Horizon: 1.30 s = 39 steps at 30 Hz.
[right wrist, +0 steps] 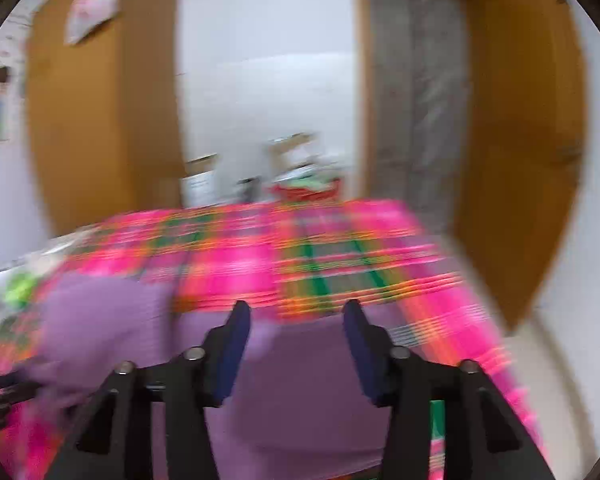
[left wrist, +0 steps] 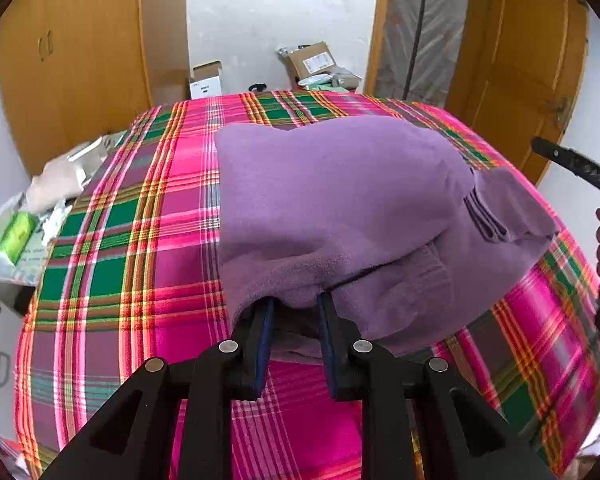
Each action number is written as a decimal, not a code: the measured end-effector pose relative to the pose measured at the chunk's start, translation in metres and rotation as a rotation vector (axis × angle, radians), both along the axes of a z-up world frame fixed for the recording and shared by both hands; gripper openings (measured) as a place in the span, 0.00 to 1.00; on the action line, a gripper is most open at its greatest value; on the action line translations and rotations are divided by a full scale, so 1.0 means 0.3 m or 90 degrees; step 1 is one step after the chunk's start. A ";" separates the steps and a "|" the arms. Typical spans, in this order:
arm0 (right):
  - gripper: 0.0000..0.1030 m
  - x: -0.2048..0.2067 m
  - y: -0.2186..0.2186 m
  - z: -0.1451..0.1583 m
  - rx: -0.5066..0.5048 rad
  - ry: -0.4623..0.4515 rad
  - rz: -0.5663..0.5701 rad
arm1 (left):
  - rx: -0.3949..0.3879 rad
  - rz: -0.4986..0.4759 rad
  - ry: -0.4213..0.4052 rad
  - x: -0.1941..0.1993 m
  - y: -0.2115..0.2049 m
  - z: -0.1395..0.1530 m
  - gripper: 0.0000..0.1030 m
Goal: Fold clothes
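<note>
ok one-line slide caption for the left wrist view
Left gripper fingers tucked under the folded purple fleece garment on the pink-and-green plaid cloth.

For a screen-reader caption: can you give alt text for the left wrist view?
The left tool has its two fingers tucked under the near edge of a purple fleece garment lying on a pink and green plaid cloth. Wooden doors and cardboard boxes stand behind.

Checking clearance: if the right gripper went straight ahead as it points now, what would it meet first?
Probably the purple garment below the open right gripper, then the plaid cover; blur leaves depth unclear.
</note>
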State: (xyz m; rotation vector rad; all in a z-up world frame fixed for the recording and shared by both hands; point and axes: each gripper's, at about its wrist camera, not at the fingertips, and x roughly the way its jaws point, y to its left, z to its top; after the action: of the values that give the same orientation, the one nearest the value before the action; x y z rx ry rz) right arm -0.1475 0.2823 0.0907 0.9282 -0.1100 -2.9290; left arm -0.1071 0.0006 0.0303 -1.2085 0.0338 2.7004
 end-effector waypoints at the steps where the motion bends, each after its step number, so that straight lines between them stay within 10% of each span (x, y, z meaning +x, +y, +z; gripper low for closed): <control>1: 0.51 -0.009 -0.025 -0.007 -0.024 -0.019 0.041 | -0.002 0.000 0.002 0.003 0.001 -0.002 0.21; 10: 0.48 -0.156 -0.190 -0.163 -0.166 -0.173 0.148 | 0.019 0.012 -0.006 0.032 -0.047 -0.016 0.21; 12: 0.22 -0.164 -0.213 -0.168 -0.161 -0.163 0.144 | 0.021 0.010 0.000 0.037 -0.049 -0.011 0.21; 15: 0.09 -0.161 -0.243 -0.115 -0.152 -0.126 0.154 | 0.033 0.009 0.008 0.039 -0.059 -0.001 0.21; 26: 0.06 -0.223 -0.554 0.132 -0.191 -0.027 0.302 | 0.075 0.024 0.000 0.054 -0.132 -0.022 0.21; 39: 0.06 -0.243 -1.068 0.066 -0.191 -0.112 0.519 | 0.106 0.108 -0.018 0.106 -0.269 -0.052 0.21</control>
State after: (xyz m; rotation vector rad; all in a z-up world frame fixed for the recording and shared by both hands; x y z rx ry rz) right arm -0.2205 -0.0382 0.1104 0.8983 -0.1341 -2.0219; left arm -0.0751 -0.0800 0.0148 -1.2510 -0.3060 2.7607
